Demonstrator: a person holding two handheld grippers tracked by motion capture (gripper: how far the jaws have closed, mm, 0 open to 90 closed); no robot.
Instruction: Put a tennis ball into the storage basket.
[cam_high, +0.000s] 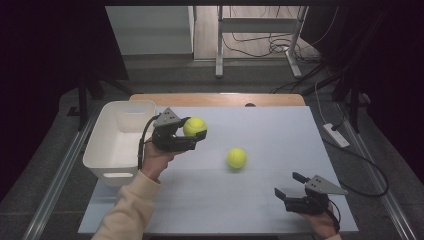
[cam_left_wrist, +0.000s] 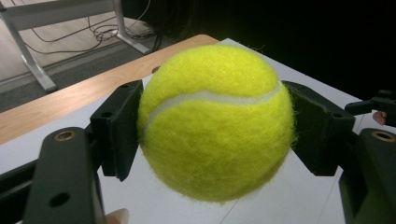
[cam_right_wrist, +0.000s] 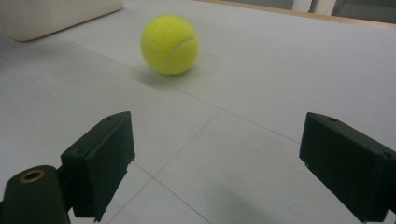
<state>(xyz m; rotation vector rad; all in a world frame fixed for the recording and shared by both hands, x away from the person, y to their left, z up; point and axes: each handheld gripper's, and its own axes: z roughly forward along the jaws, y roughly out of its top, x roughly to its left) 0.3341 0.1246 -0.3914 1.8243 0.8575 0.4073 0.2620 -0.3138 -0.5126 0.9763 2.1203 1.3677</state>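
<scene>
A yellow tennis ball is clamped between the pads of the left gripper, lifted off the table. The right gripper is held wide open with nothing between its fingers; a second tennis ball lies well ahead of them.

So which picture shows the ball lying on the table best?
The right gripper view: the loose ball sits big and unblocked, its seam showing, ahead of the open right claw. The high view shows it small.
</scene>
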